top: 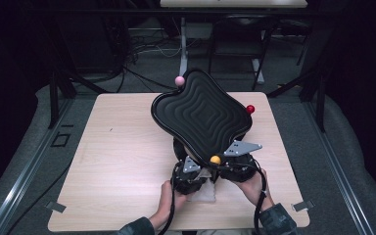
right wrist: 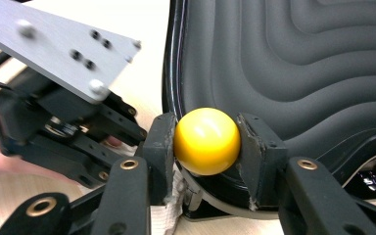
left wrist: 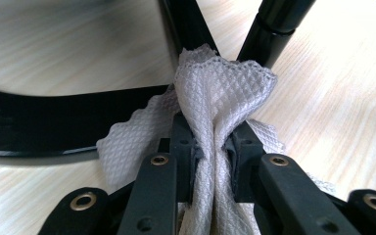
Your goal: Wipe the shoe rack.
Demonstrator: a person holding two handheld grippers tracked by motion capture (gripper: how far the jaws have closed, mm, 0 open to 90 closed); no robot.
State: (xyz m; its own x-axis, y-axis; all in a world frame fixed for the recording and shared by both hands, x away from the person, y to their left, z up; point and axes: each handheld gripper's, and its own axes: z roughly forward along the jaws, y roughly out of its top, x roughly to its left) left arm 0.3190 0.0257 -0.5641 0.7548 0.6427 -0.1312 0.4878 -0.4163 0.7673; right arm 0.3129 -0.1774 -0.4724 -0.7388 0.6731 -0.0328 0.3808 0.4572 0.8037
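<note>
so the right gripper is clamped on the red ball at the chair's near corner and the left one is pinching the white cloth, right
Not quite: the ball between the right gripper's jaws is the yellow ball, as the right gripper view shows. The red ball sits untouched at the seat's far right corner. The left gripper does pinch the white cloth.

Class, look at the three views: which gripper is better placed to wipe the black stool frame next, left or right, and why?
Probably the left gripper: it is shut on the white cloth, right beside the black frame. The right gripper is occupied, clamped on the yellow ball.
</note>
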